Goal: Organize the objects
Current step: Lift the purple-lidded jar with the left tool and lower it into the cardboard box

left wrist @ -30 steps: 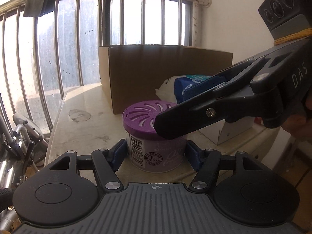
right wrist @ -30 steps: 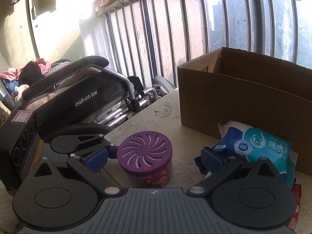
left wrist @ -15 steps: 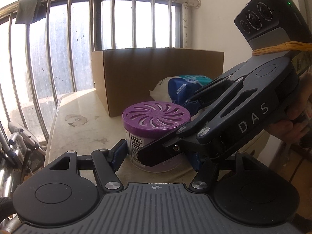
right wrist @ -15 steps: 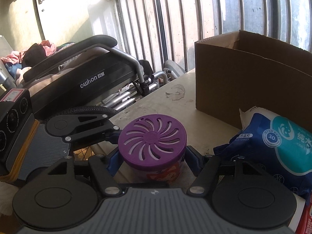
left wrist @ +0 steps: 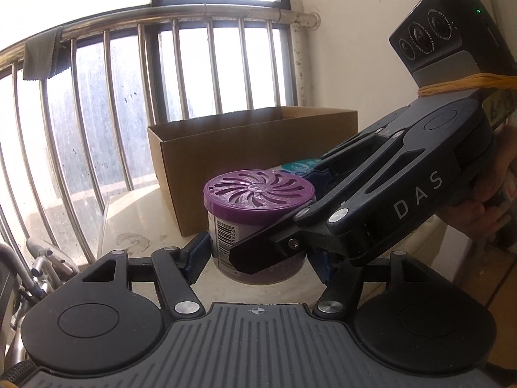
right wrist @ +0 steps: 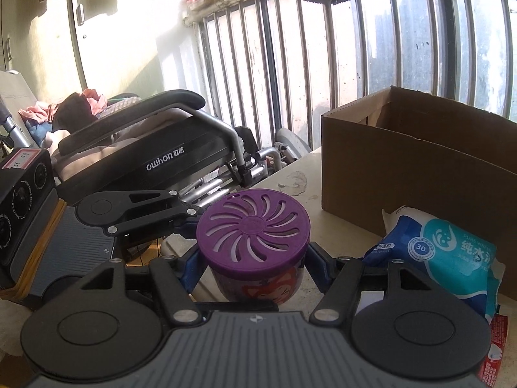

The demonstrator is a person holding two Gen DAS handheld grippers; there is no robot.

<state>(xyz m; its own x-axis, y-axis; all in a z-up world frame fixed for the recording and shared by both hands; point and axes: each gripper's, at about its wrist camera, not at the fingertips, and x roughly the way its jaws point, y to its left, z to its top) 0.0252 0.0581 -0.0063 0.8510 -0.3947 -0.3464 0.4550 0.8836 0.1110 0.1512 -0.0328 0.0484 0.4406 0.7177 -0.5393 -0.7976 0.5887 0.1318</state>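
**Purple-lidded jar gripped from two sides**

Nearest, left gripper (left wrist: 257, 255) fingers (left wrist: 195, 255) clamped on the purple-lidded jar (left wrist: 258, 223), raised just off the pale worktop (left wrist: 129, 223). Right gripper (right wrist: 255, 268), fingers just closing, now pressed against the same jar's flanks below the lid, crossing from the right in the left wrist view. Just right of the jar, a blue wet-wipes pack (right wrist: 446, 252). Farther back, an open cardboard box (right wrist: 420, 161) on the worktop. Beyond, window bars (left wrist: 113, 113); far left, a folded wheelchair (right wrist: 155, 161).
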